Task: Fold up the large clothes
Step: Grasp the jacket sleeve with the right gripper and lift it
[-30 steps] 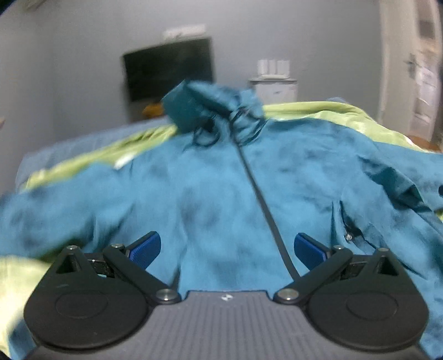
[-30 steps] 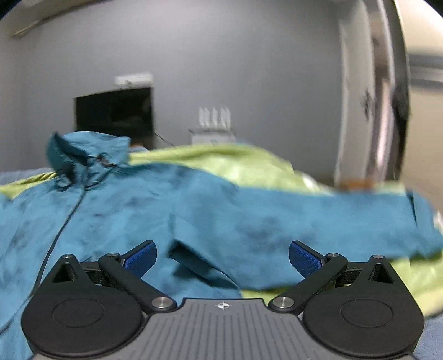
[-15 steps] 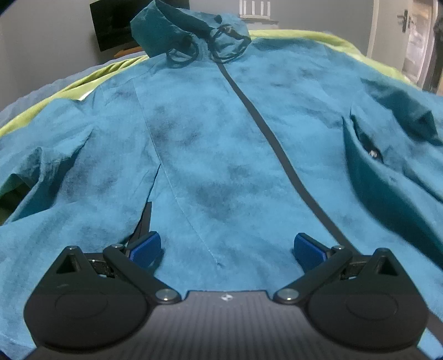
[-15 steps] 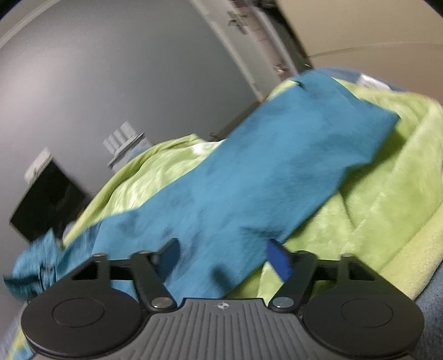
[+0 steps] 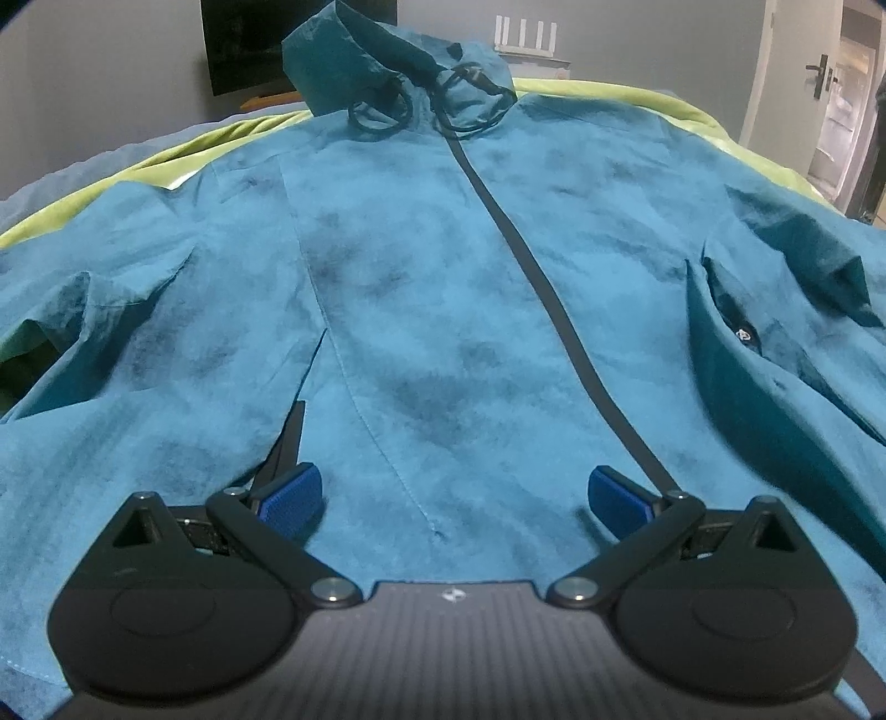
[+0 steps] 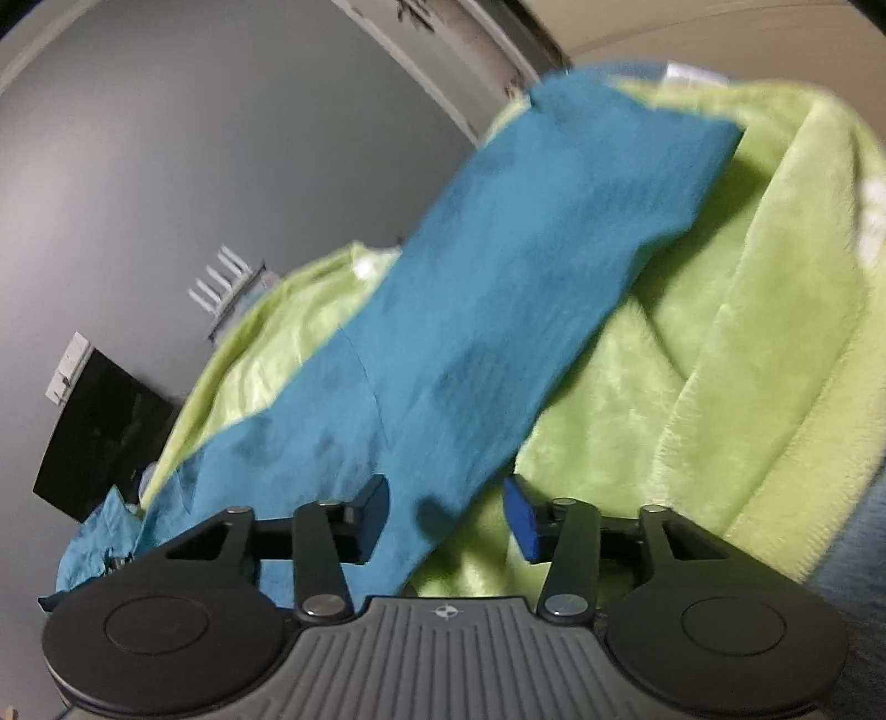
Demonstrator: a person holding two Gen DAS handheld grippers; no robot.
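A large teal jacket (image 5: 432, 288) lies front up on a lime-green blanket (image 5: 183, 160), its dark zipper (image 5: 531, 266) running up to the hood (image 5: 387, 61) at the far end. My left gripper (image 5: 451, 493) is open, low over the jacket's lower front near the hem, with the cloth between its blue pads (image 5: 290, 493). In the right wrist view the jacket's sleeve (image 6: 498, 288) stretches out over the blanket (image 6: 720, 332). My right gripper (image 6: 446, 523) is rolled to one side and partly closed, its jaws either side of the sleeve's lower edge, not clamped.
A dark screen (image 5: 249, 39) hangs on the grey wall behind the bed, also shown in the right wrist view (image 6: 105, 432). A white stand (image 5: 531, 50) is beside it. A door (image 5: 836, 99) is at the right.
My left gripper dropped low over the jacket's front and then held. My right gripper swung right along the sleeve, rolled sideways, and its jaws have narrowed around the sleeve.
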